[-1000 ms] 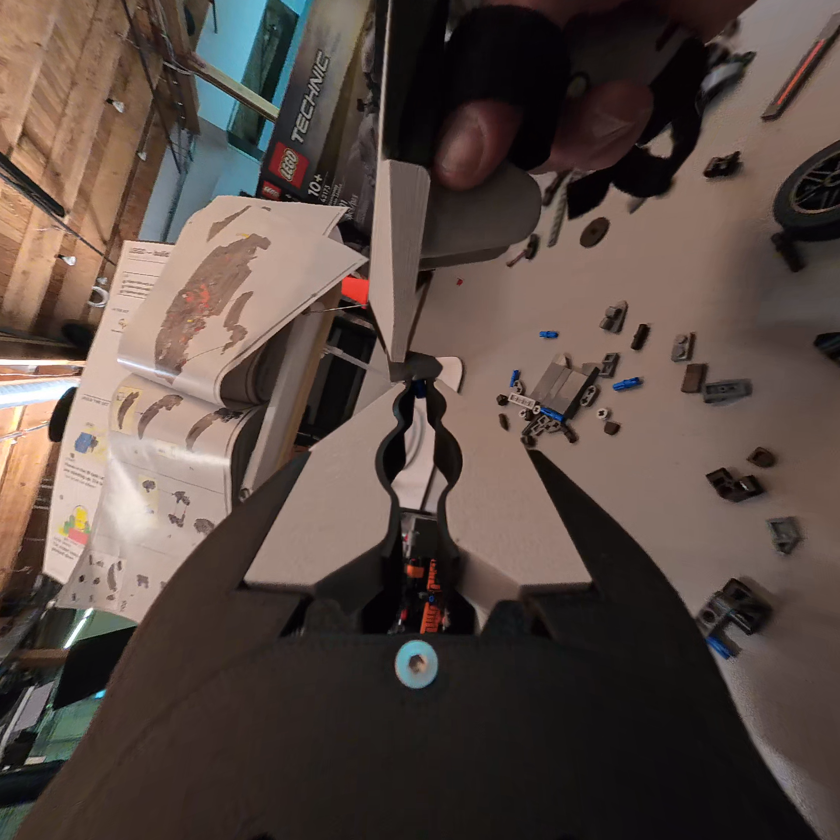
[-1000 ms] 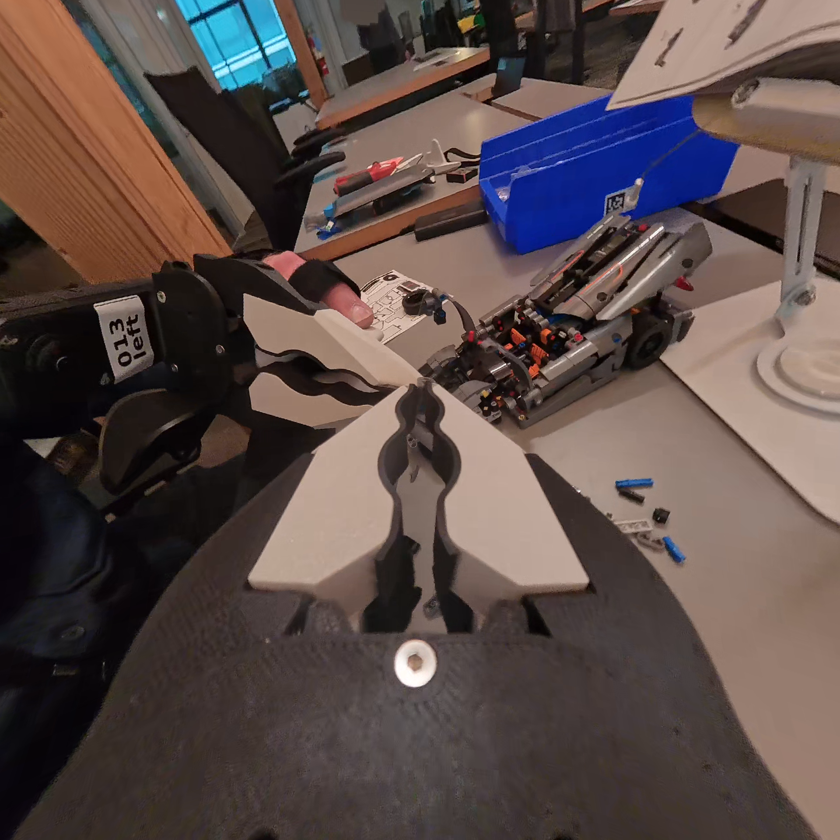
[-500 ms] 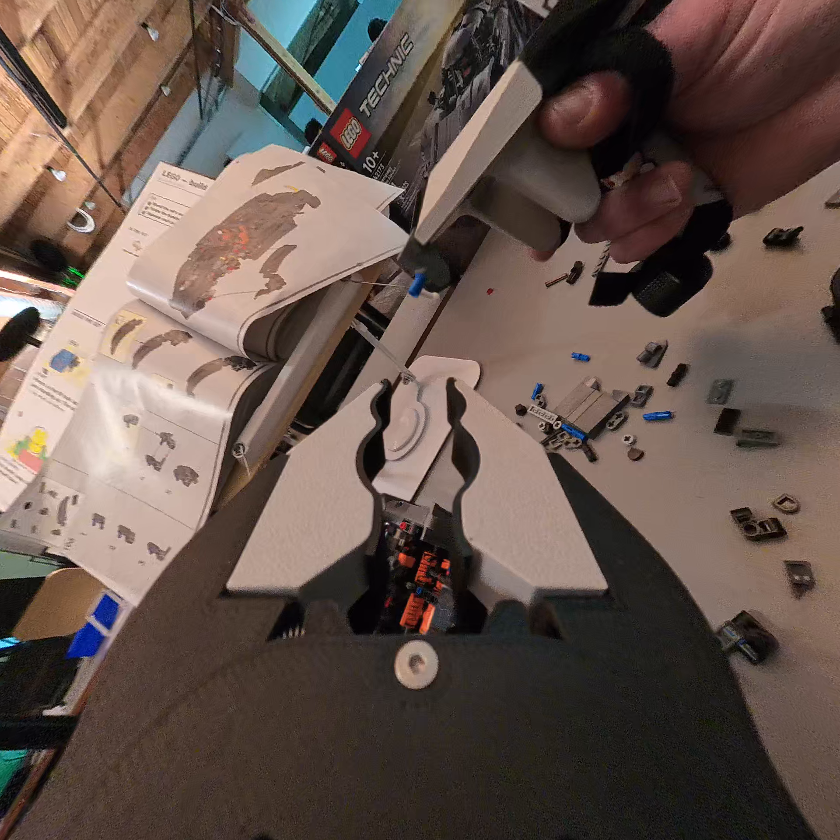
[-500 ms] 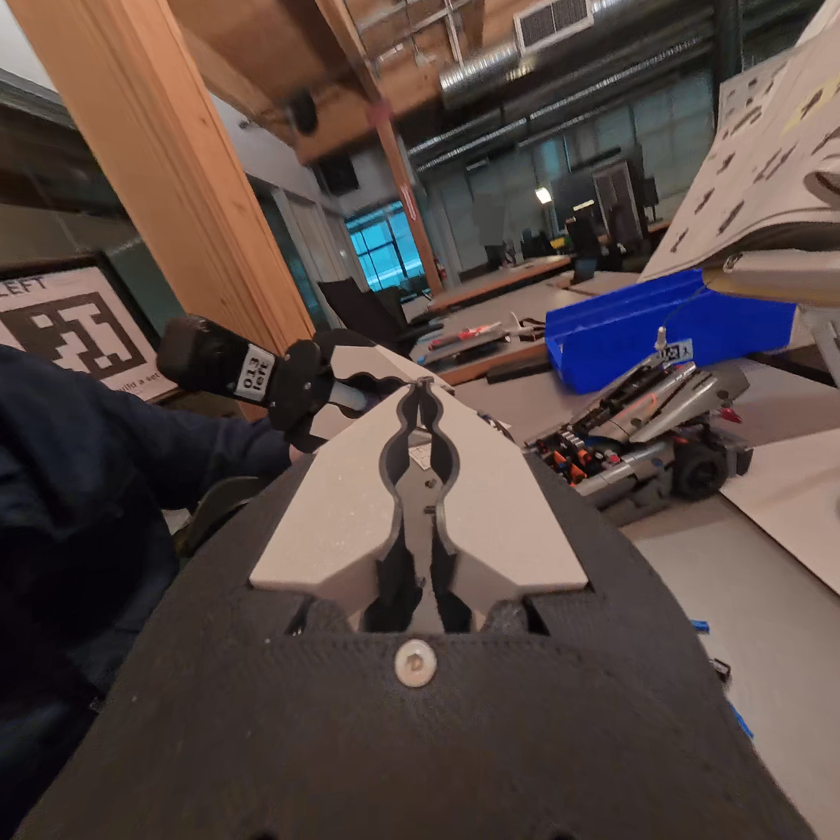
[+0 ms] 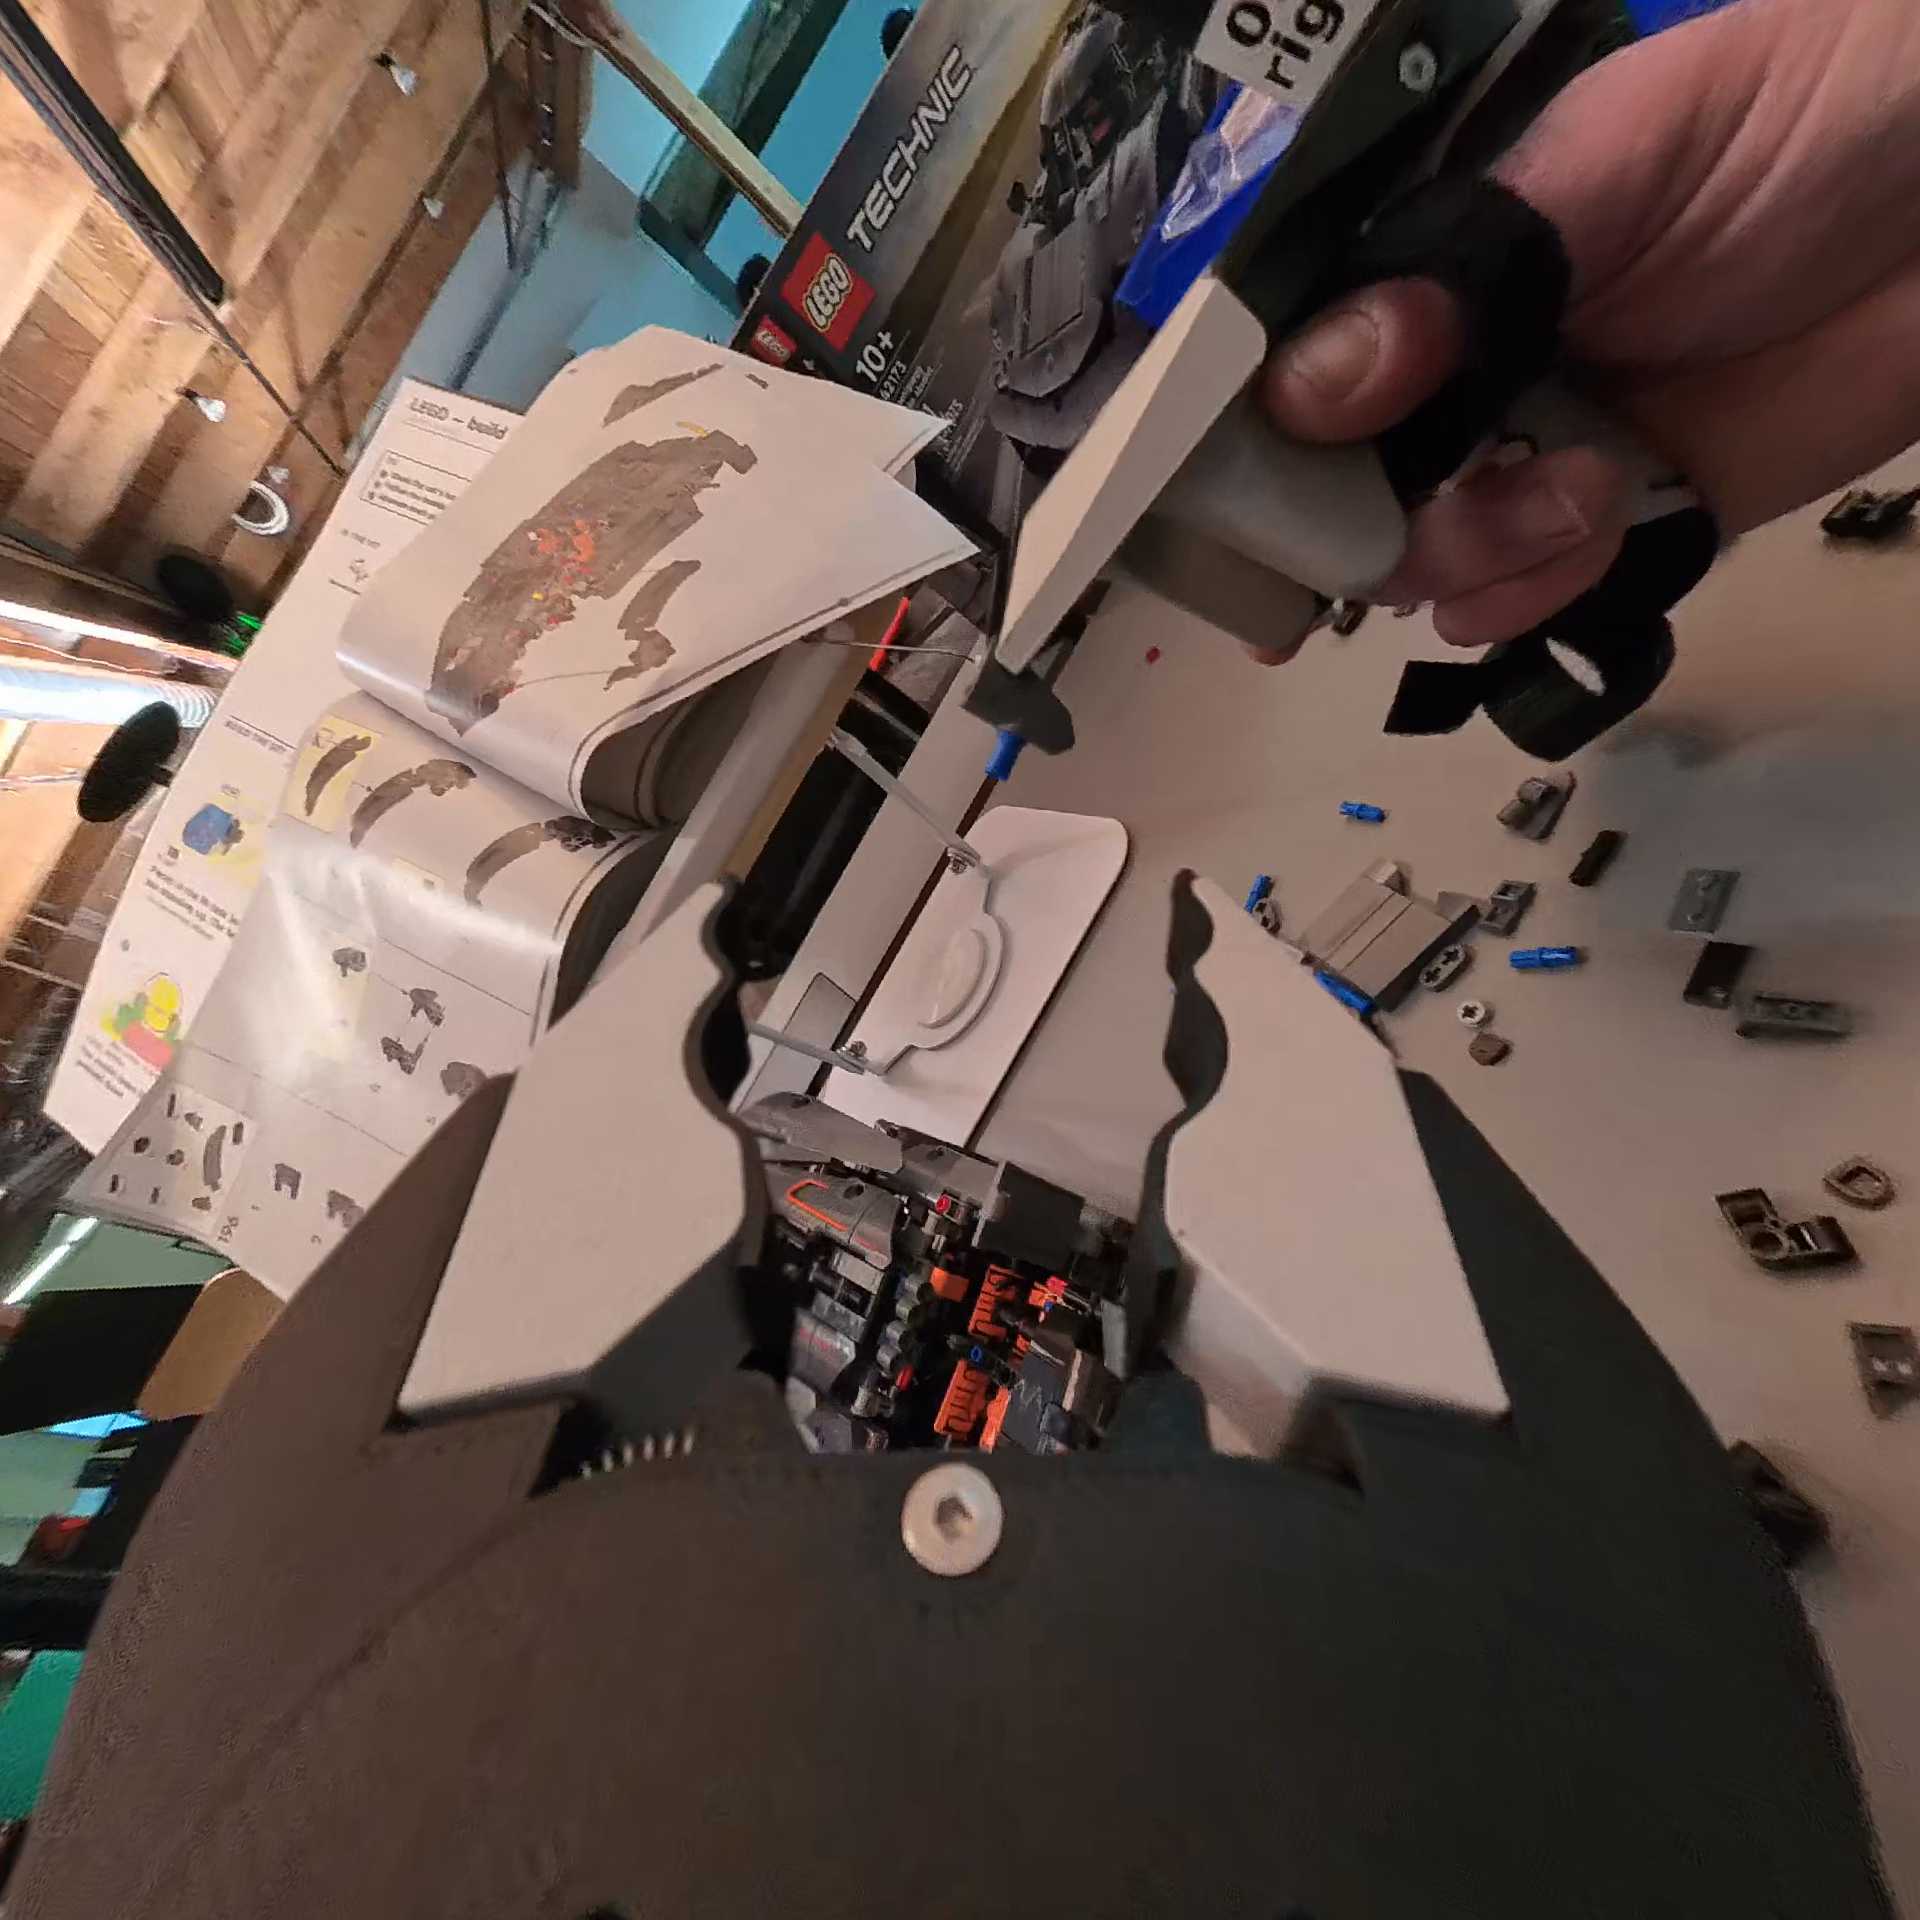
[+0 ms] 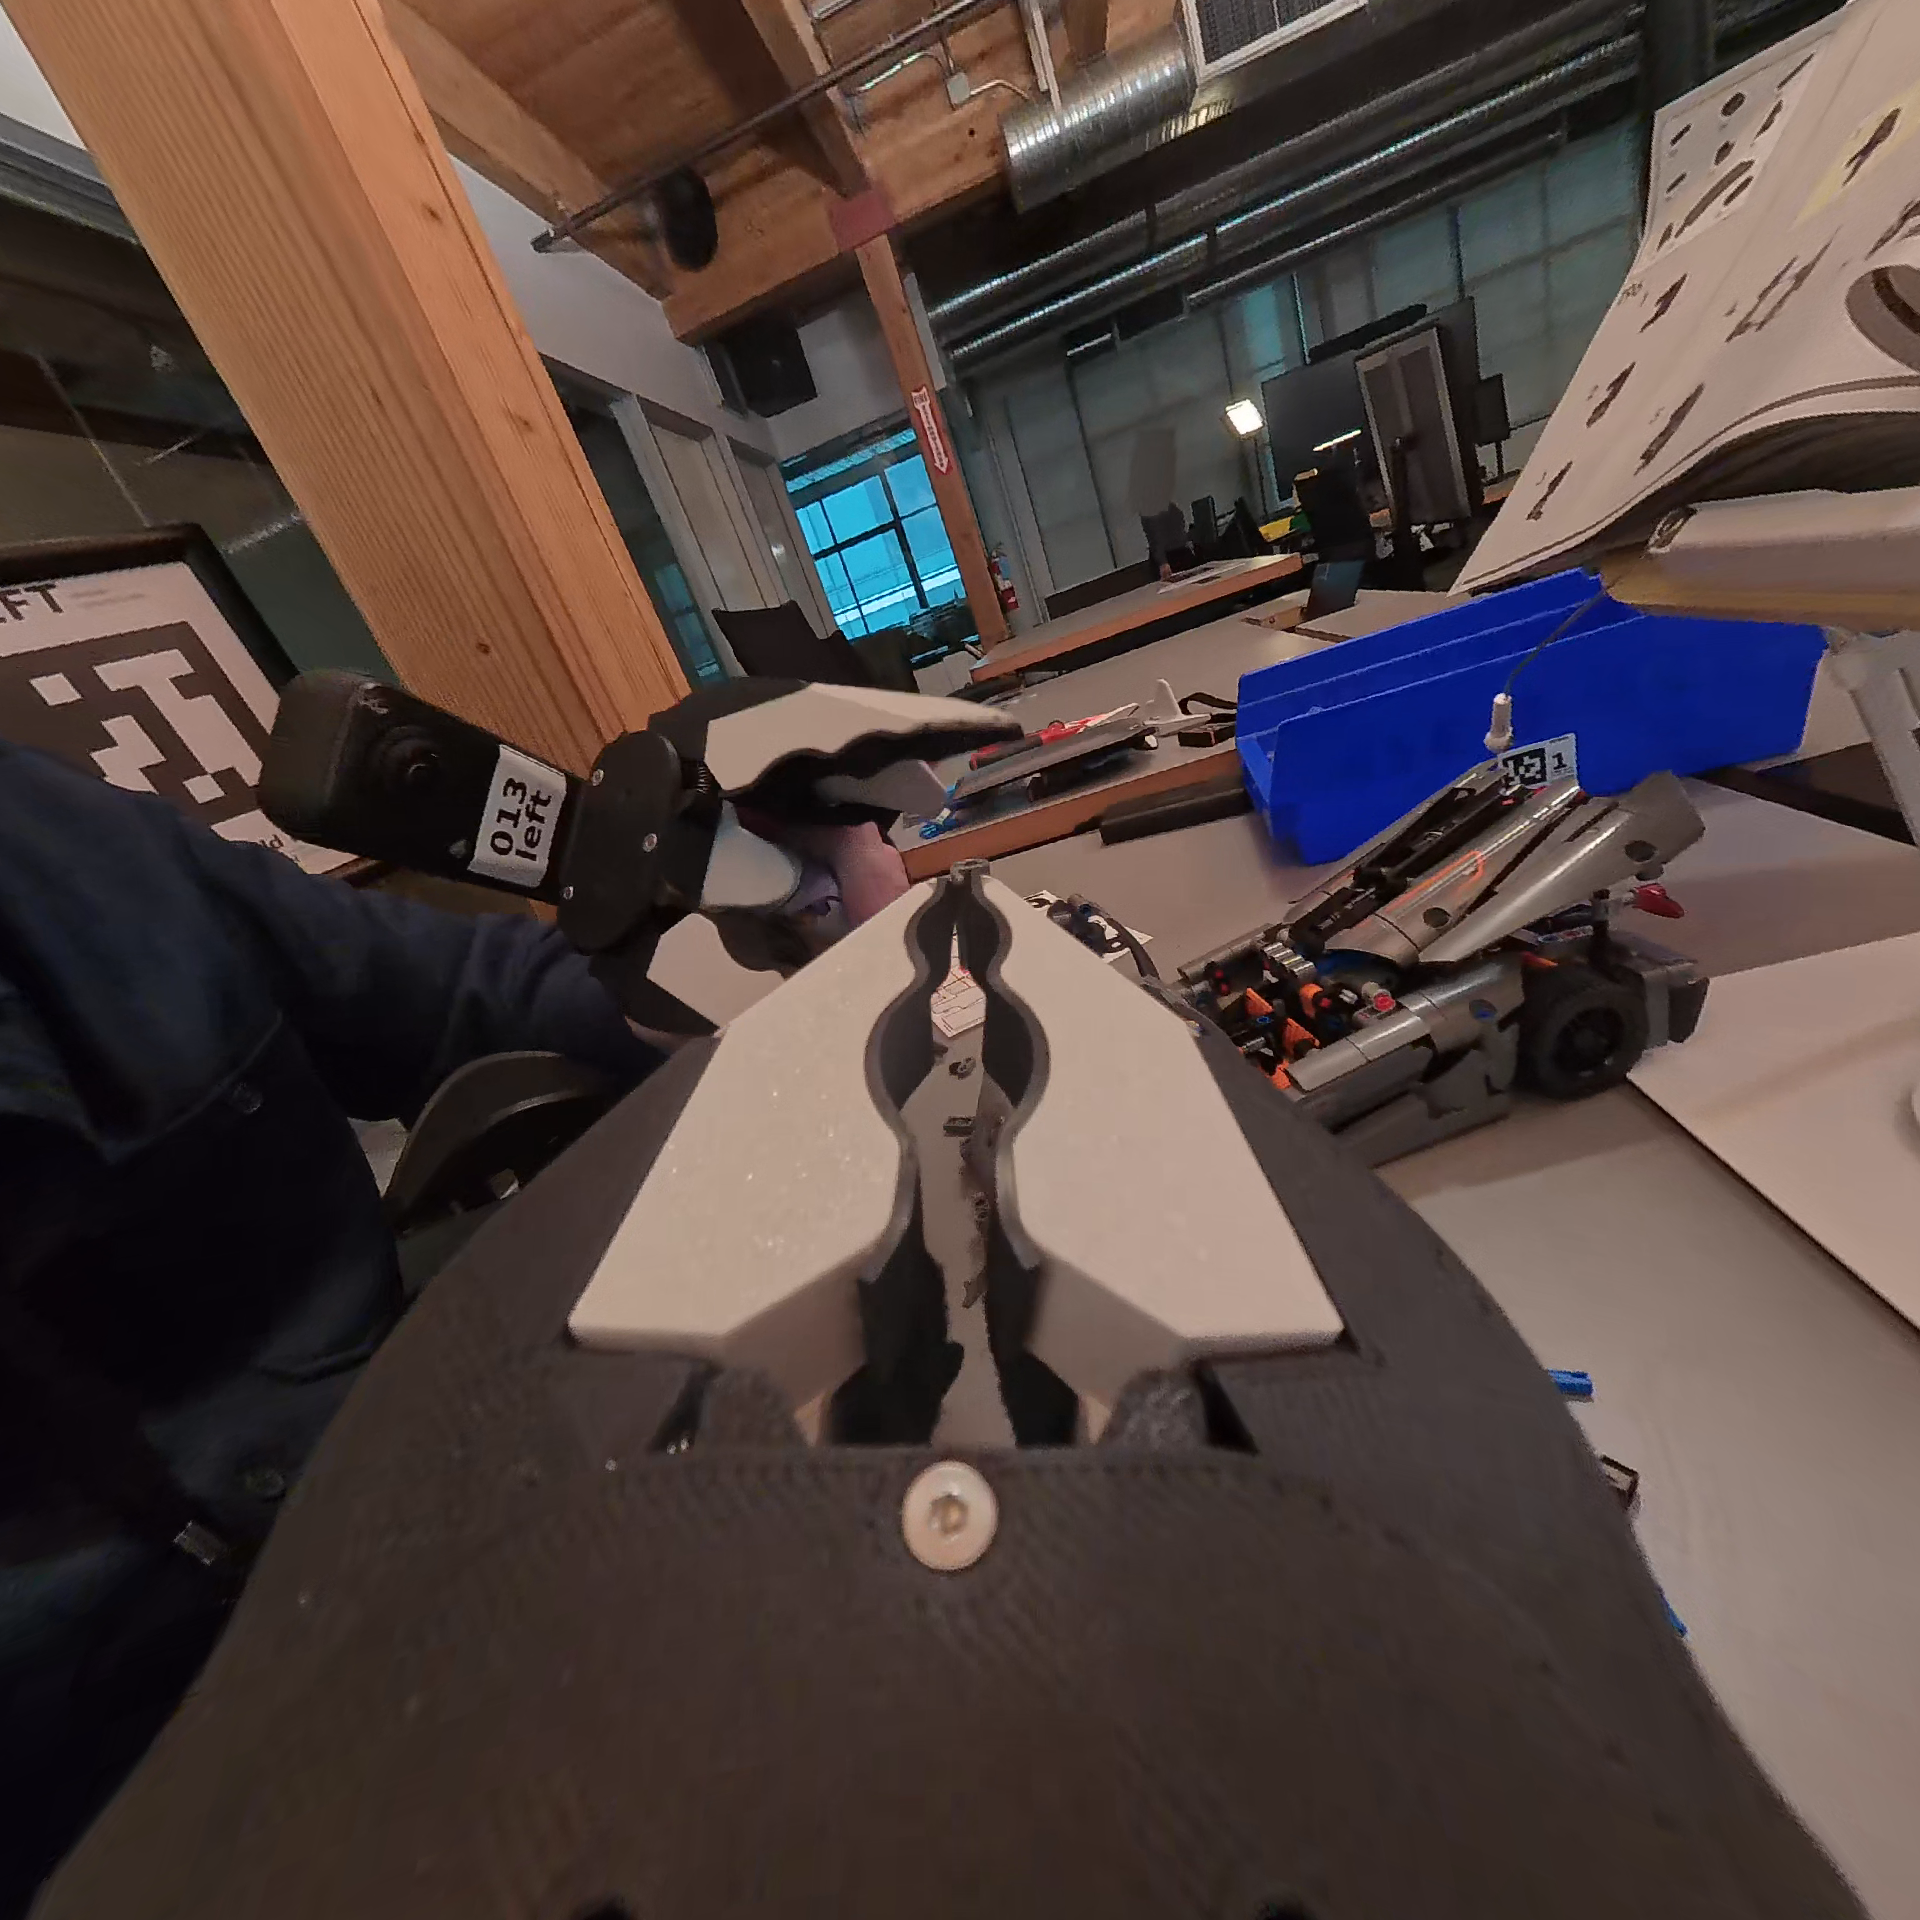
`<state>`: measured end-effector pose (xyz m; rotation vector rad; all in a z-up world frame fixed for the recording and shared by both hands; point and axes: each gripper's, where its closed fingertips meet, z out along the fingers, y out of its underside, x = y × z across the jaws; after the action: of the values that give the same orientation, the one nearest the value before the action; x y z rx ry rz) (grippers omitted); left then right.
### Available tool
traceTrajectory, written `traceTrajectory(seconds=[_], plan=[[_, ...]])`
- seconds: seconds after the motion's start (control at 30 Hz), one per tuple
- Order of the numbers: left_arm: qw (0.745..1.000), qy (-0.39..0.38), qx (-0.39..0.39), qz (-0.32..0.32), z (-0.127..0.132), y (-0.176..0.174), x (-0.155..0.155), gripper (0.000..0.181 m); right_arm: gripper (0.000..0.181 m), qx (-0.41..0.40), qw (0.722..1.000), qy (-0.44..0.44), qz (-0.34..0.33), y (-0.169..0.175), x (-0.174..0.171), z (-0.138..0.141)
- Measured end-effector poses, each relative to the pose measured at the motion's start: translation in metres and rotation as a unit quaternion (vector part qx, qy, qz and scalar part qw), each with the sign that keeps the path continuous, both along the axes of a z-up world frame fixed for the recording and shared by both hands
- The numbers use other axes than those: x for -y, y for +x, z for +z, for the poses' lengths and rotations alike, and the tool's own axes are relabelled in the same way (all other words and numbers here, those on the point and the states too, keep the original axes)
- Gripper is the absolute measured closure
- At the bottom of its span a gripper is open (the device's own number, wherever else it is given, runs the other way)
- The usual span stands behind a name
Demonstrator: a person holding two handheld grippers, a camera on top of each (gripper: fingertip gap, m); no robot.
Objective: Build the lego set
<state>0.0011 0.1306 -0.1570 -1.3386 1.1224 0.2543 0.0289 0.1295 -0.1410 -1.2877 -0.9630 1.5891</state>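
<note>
The left tool (image 5: 951, 940) was spread wide with nothing between its tips, hanging over the half-built grey and orange car (image 5: 935, 1278), which showed low in the centre of the left wrist view, between the two fingers. Over in the upper right of that frame, the right tool (image 5: 1023, 707) was clenched on a small dark piece with a blue pin (image 5: 1003, 766) poking out of it, gripped by a person's hand (image 5: 1621, 312).

From the right wrist view the car (image 6: 1455, 977) sat on the desk (image 6: 1714, 1403) at centre right, in front of a blue bin (image 6: 1507, 707). The right tool's (image 6: 961, 883) tips were pressed together, though the piece itself was barely visible there. The left tool (image 6: 935, 758) floated at centre left.

The instruction booklet (image 5: 436, 831) stood open on its stand at the left of the left wrist view, with the set's box (image 5: 935, 260) behind it at the top. Loose pieces (image 5: 1392, 935) lay scattered over the desk at the right.

This looked like the step of fitting a pin-bearing piece to the car. The piece sat in the right tool alone, well apart from the model. The next move called for bringing it down to the chassis, lining the pin with its hole, and perhaps steadying the car with the free left tool.
</note>
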Motion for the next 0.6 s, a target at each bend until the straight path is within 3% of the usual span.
traceTrajectory(seconds=[0.1, 0.17, 0.33, 0.5, 0.6], plan=[[1.0, -0.003, 0.024, 0.009, 0.005, 0.0, -0.002, 0.084, 0.181, 0.013, 1.0, 0.006, -0.005, -0.001, 0.0, -0.006], [0.999, -0.015, 0.038, 0.015, 0.006, -0.003, -0.004, 0.088, 0.181, 0.021, 1.0, 0.007, -0.006, -0.002, -0.001, -0.01], [0.999, -0.007, 0.031, 0.031, 0.011, -0.018, -0.001, 0.181, 0.181, 0.037, 0.999, 0.007, -0.003, -0.006, -0.001, -0.018], [0.999, -0.035, 0.031, 0.027, 0.005, -0.021, -0.002, 0.18, 0.181, 0.044, 0.999, 0.019, -0.005, -0.008, 0.001, -0.019], [0.997, -0.068, 0.033, 0.03, -0.005, -0.022, -0.006, 0.153, 0.181, 0.042, 0.999, 0.022, -0.004, -0.008, 0.001, -0.018]])
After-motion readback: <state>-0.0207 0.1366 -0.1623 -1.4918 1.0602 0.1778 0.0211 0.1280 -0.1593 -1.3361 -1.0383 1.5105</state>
